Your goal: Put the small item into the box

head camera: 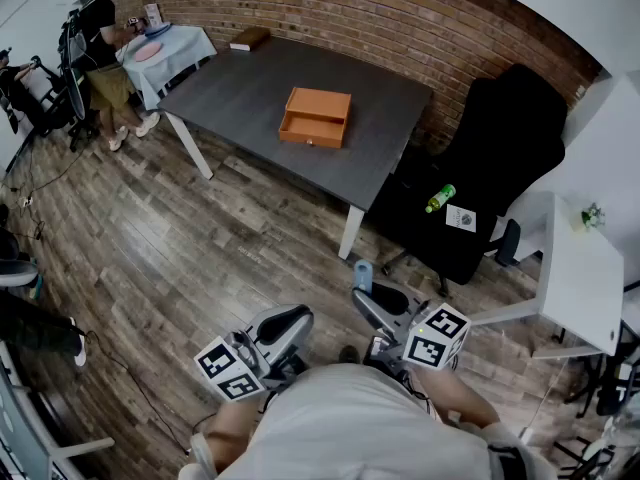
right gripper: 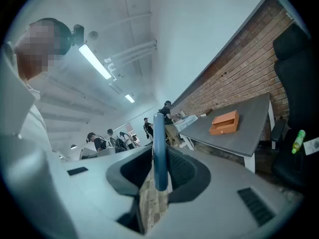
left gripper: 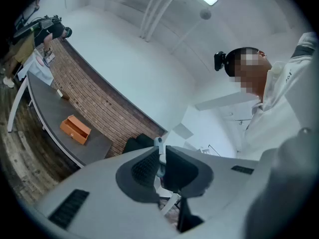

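An orange box [head camera: 315, 118] lies open on the grey table [head camera: 250, 83] far ahead; it also shows as the orange box [left gripper: 75, 129] and the orange box [right gripper: 224, 122] in the gripper views. My right gripper [head camera: 366, 290] [right gripper: 160, 159] is low over the wooden floor, well short of the table. It is shut on a small flat blue item [head camera: 362, 274] [right gripper: 159, 148] that stands on edge between its pads. My left gripper [head camera: 298, 318] [left gripper: 160, 156] hangs beside it, with its jaws drawn together to a slit and nothing in them.
A black office chair [head camera: 500, 158] stands right of the table with a green bottle [head camera: 440, 198] and a white card [head camera: 461, 217] on its seat. A white desk [head camera: 580, 278] is at the right. Several people [head camera: 105, 38] work at the far left by a small covered table.
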Demonstrator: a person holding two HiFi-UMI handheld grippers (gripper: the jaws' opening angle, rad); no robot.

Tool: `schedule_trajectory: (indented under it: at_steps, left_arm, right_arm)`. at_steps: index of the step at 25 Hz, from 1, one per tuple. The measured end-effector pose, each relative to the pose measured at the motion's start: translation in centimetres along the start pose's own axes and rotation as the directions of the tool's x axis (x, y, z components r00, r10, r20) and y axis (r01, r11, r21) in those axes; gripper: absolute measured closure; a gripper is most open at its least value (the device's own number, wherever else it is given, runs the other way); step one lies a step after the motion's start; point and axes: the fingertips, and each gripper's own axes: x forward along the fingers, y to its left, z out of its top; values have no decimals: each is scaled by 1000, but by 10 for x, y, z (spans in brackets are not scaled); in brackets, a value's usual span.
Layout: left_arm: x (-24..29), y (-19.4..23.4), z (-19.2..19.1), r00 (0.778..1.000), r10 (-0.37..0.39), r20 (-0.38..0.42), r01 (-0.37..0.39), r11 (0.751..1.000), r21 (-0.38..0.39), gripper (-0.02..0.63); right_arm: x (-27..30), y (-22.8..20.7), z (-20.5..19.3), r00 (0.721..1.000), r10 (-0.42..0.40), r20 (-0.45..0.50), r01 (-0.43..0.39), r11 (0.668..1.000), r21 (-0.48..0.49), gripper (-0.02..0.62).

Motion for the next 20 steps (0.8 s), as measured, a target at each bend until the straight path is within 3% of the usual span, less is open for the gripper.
schedule_trajectory:
  at_steps: [20]
  left_arm:
    - [-13,14,-4,1000,20,4,-20,998,-53,561]
  right_arm:
    - [12,3,-16,998,-23,-53,23,1000,4,492]
